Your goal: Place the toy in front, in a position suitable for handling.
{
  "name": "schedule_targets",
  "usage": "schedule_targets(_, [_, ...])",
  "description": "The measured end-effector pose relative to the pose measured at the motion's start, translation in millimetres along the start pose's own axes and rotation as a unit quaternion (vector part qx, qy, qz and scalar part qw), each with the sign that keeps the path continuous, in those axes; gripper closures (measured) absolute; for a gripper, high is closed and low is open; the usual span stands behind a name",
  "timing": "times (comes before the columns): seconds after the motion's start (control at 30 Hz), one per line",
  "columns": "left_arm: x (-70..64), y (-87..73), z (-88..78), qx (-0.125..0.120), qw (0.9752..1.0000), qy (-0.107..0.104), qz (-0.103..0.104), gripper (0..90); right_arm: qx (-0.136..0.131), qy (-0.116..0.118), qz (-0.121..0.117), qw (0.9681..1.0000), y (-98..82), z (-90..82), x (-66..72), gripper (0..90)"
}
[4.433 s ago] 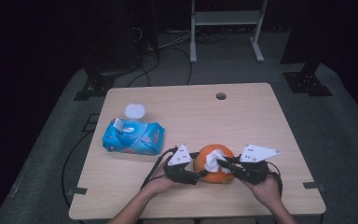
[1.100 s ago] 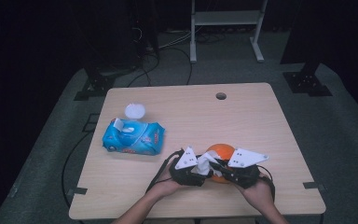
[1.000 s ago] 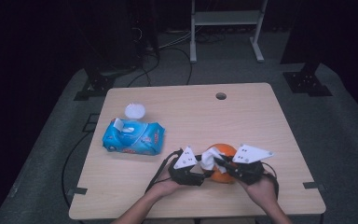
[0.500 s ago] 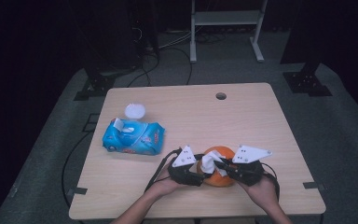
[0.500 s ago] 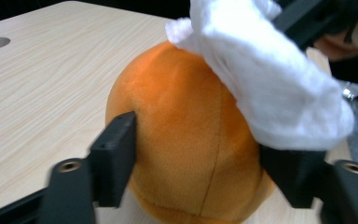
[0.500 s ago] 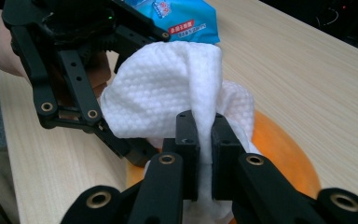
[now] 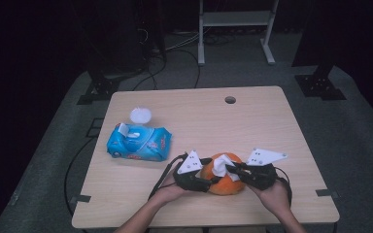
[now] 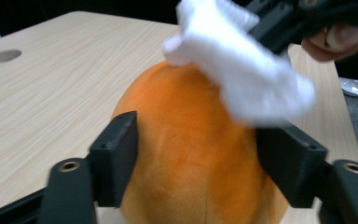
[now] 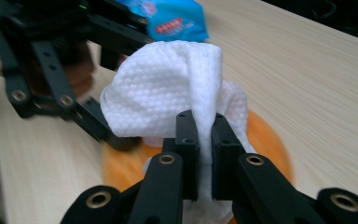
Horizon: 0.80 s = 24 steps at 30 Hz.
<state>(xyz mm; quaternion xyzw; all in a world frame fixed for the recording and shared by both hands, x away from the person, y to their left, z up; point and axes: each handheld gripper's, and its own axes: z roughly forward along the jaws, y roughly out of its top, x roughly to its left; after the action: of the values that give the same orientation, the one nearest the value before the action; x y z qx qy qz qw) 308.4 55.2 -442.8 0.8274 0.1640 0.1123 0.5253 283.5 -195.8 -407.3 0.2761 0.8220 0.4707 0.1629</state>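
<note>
My left gripper point(image 8: 200, 154) clasps the soft, squashy orange plush ball point(image 8: 191, 168) by its sides near the worktop's point(image 7: 252, 126) front edge, while my right gripper point(image 9: 204, 126) pinches the light, limp white wipe point(image 9: 168, 93) atop it.

Your right gripper point(image 9: 204, 140) clamped on a white wipe point(image 9: 168, 93), wipe draped over the orange ball point(image 9: 265, 140), your left gripper point(image 9: 70, 70) at upper left, blue wipe pack point(image 9: 172, 18) behind, wooden counter point(image 9: 307, 70) beneath.
</note>
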Motion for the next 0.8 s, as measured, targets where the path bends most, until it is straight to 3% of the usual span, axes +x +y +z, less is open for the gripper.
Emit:
schedule_targets(0.1, [7.7,-5.1,-5.6,0.011,0.9998,-0.005,-0.013,34.9,0.009,-0.027,0.015,0.9995,-7.4,-5.7,-12.9,83.7])
schedule_targets(0.17, [10.1,-5.6,-7.4,0.009,0.9998,-0.009,-0.017,34.1,0.010,-0.028,0.032,0.9990,-12.3,-7.6,-19.4,83.7])
schedule_targets(0.27, [6.9,0.2,-6.2,-0.014,0.9997,-0.006,-0.017,19.0,0.006,-0.025,0.024,0.9994,-9.8,-5.4,-13.5,83.7])
schedule_targets(0.3, [3.8,2.4,-4.6,-0.017,0.9998,-0.005,-0.013,19.0,0.004,-0.023,0.019,0.9996,-8.0,-4.7,-10.5,83.6])
schedule_targets(0.37, [0.6,2.1,-2.1,-0.008,0.9999,0.000,0.006,24.5,-0.007,-0.007,0.007,0.9999,-3.5,-3.2,-4.5,83.6])
schedule_targets(0.43, [1.5,0.1,-1.7,0.000,0.9999,0.004,0.010,30.4,-0.004,-0.003,0.000,1.0000,-1.9,-1.6,-1.8,83.6])
schedule_targets(0.57, [8.3,-4.2,-4.3,0.000,1.0000,0.000,-0.006,35.3,0.011,-0.012,0.013,0.9998,-8.7,-1.8,-12.8,83.6])
schedule_targets(0.67, [12.5,-7.2,-6.8,0.003,0.9999,-0.005,-0.014,35.8,0.019,-0.019,0.040,0.9988,-15.6,-3.3,-21.2,83.6])
schedule_targets(0.8, [17.4,-11.2,-10.5,0.007,0.9996,-0.007,-0.026,36.6,-0.010,0.004,0.035,0.9993,-9.9,-6.0,-14.0,83.6])
